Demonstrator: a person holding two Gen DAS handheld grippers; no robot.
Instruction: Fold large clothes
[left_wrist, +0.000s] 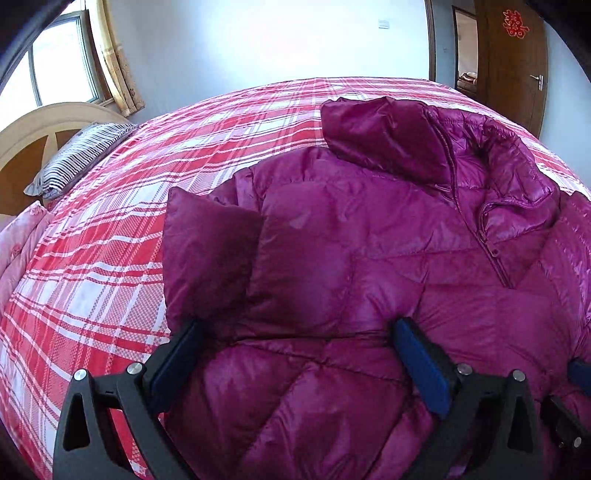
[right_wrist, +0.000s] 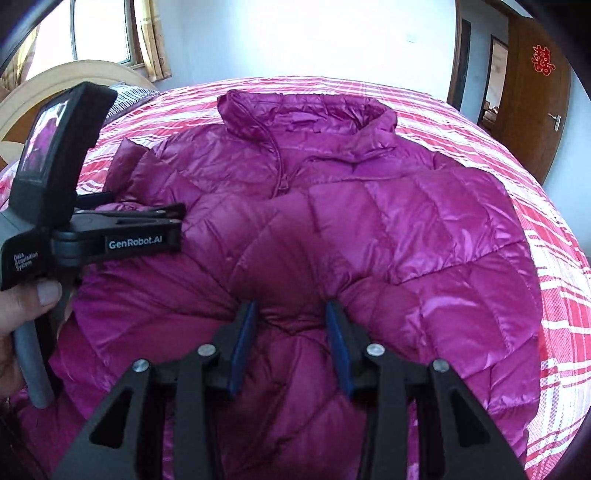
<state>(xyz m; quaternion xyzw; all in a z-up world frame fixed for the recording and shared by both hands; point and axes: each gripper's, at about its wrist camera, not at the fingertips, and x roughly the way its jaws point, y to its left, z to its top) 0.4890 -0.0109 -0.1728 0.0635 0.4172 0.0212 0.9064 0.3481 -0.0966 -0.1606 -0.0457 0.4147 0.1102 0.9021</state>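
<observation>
The left gripper (left_wrist: 295, 339) hovers with its jaws spread wide over the magenta puffer jacket (left_wrist: 369, 240). A folded sleeve (left_wrist: 207, 251) lies just ahead of the left jaw; the collar (left_wrist: 443, 155) sits far ahead, toward the right jaw's side. The plaid bedspread (left_wrist: 110, 240) stretches left of the jaws.
</observation>
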